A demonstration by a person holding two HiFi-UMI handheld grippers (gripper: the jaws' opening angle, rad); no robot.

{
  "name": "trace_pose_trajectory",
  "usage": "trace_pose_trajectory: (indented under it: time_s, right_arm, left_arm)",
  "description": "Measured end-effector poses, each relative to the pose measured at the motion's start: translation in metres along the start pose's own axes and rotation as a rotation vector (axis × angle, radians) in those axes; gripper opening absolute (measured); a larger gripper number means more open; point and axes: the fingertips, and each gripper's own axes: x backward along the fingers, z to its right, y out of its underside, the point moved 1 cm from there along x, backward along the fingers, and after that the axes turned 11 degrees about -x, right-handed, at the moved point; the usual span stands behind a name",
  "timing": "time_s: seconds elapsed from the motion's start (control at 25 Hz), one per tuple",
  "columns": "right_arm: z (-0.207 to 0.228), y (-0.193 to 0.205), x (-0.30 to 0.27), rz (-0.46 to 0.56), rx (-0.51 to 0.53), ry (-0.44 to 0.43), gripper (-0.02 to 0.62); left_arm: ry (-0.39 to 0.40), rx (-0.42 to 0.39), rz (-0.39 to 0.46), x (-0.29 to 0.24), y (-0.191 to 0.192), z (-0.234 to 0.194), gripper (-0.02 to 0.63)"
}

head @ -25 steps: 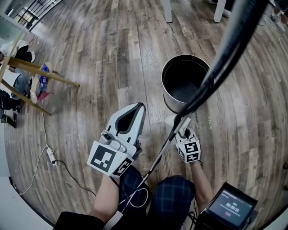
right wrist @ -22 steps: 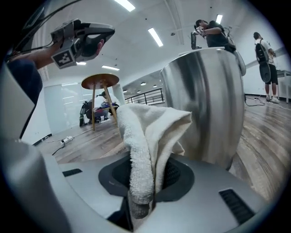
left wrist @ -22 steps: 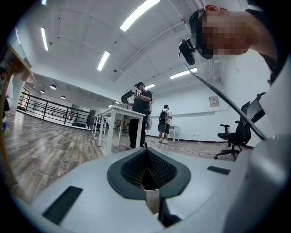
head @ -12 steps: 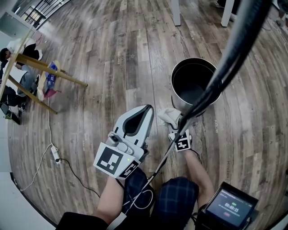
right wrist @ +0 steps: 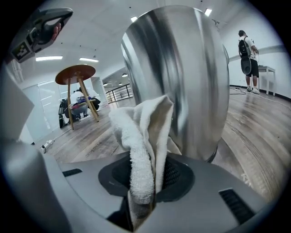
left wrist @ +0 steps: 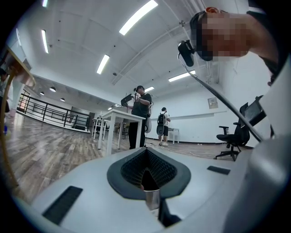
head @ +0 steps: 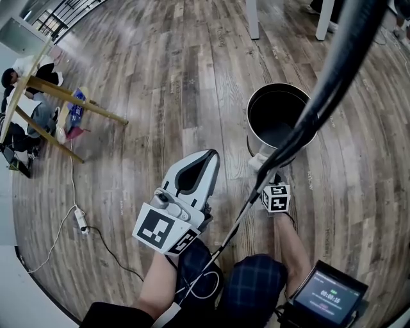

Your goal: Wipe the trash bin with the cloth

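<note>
The round steel trash bin (head: 280, 122) stands open on the wood floor, and it fills the right gripper view as a shiny wall (right wrist: 191, 73). My right gripper (head: 264, 173) is shut on a white terry cloth (head: 256, 160), low against the bin's near side. In the right gripper view the cloth (right wrist: 143, 136) sticks up from the right gripper (right wrist: 144, 189) and its top touches the bin's wall. My left gripper (head: 206, 161) hangs above the floor to the left of the bin, shut with nothing in it. The left gripper (left wrist: 148, 177) points into the room.
A wooden stool (head: 57, 102) stands at the far left with bags beside it. A power strip (head: 81, 221) and its cable lie on the floor at the left. White table legs (head: 253, 16) rise beyond the bin. A black cable (head: 320, 96) crosses the bin. People (left wrist: 141, 113) stand by a table.
The right gripper and the cloth have slid rightward along the bin's near side. The left gripper has hardly moved.
</note>
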Motion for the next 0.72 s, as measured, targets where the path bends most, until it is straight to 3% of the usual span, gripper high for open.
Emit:
trace_pose_trajectory:
  time_s: [0.72]
  right_arm:
    - [0.141,0.003,0.052,0.072,-0.173,0.25,0.092]
  left_arm:
    - [-0.001,-0.026,-0.008,0.008,-0.004,0.008,-0.003]
